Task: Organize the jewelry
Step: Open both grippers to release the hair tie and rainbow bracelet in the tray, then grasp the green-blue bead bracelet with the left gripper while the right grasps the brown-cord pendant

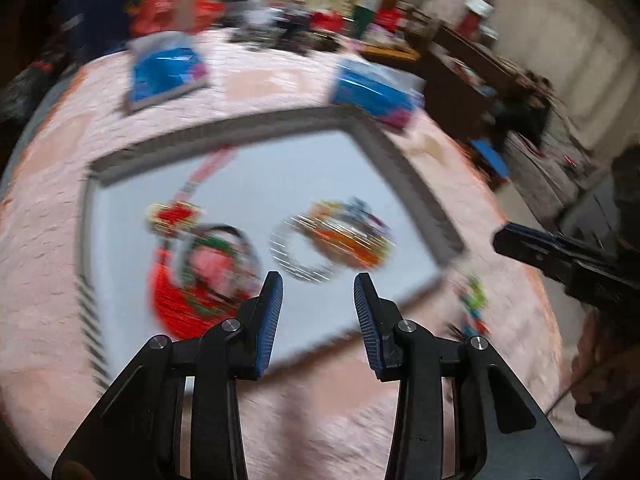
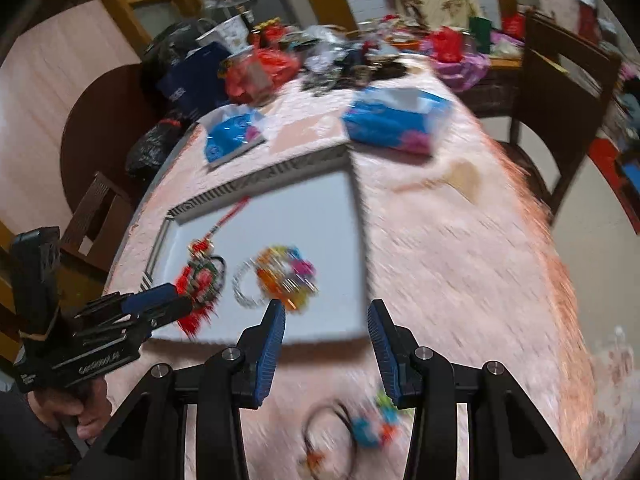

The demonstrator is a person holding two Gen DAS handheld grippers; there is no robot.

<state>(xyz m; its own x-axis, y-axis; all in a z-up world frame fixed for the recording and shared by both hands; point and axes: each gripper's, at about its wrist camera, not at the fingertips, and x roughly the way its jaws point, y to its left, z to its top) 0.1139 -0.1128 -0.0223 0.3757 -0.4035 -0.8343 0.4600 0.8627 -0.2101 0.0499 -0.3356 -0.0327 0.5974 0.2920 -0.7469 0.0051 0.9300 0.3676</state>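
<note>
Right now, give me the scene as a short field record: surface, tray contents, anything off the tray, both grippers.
surface: pink textured tablecloth
tray: white rectangular tray with striped rim
in tray: red tasselled ornament; silver beaded bracelet; orange multicolour bead cluster
off tray: dark cord bracelet with coloured beads, on the cloth near the right gripper
left gripper: open, empty
right gripper: open, empty
image quality: motion-blurred

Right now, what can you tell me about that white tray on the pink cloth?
The white tray is flat and rectangular, with a grey ribbed rim, and it lies on the pink tablecloth. On it rest a red tasselled ornament, a beaded bracelet and a colourful orange cluster, all blurred. Neither gripper touches the tray.
</note>
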